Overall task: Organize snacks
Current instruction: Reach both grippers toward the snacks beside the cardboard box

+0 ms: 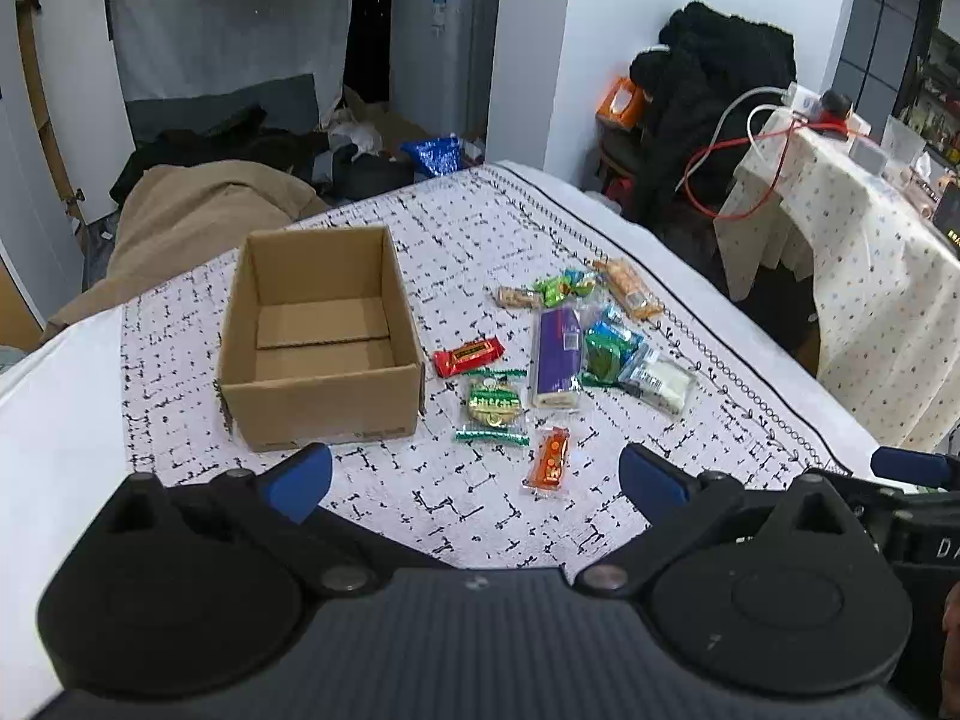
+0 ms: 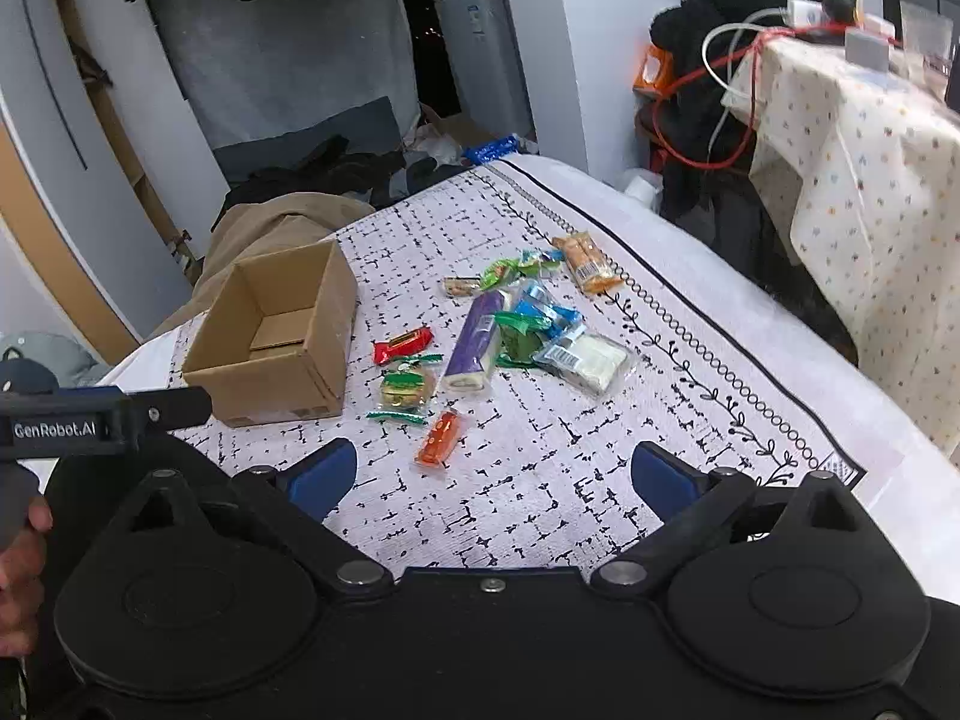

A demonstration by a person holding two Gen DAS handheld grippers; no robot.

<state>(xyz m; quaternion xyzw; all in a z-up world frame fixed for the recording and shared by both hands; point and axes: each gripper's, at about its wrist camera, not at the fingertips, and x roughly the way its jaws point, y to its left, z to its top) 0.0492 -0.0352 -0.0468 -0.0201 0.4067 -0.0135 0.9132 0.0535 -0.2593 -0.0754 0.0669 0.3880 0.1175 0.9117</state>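
left claw (image 1: 474, 477) spread wide, right claw (image 2: 492, 474) likewise

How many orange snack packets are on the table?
2. One small orange packet lies nearest the tools, in front of the snack pile. One long orange packet lies at the far end, by the cloth's border.

A bench covered by a white cloth with black dash pattern (image 1: 480, 252) fills the middle. At 12 o'clock stands a white wall pillar (image 1: 540, 42), and beside it a pale grey tall appliance (image 1: 444, 54) in a dark opening. At 2 o'clock a side table with a cream dotted cloth (image 1: 852, 252) carries red and white cables (image 1: 738, 138); black clothing (image 1: 720, 72) is piled next to it. At 10 o'clock a tan blanket (image 1: 198, 204) lies heaped.
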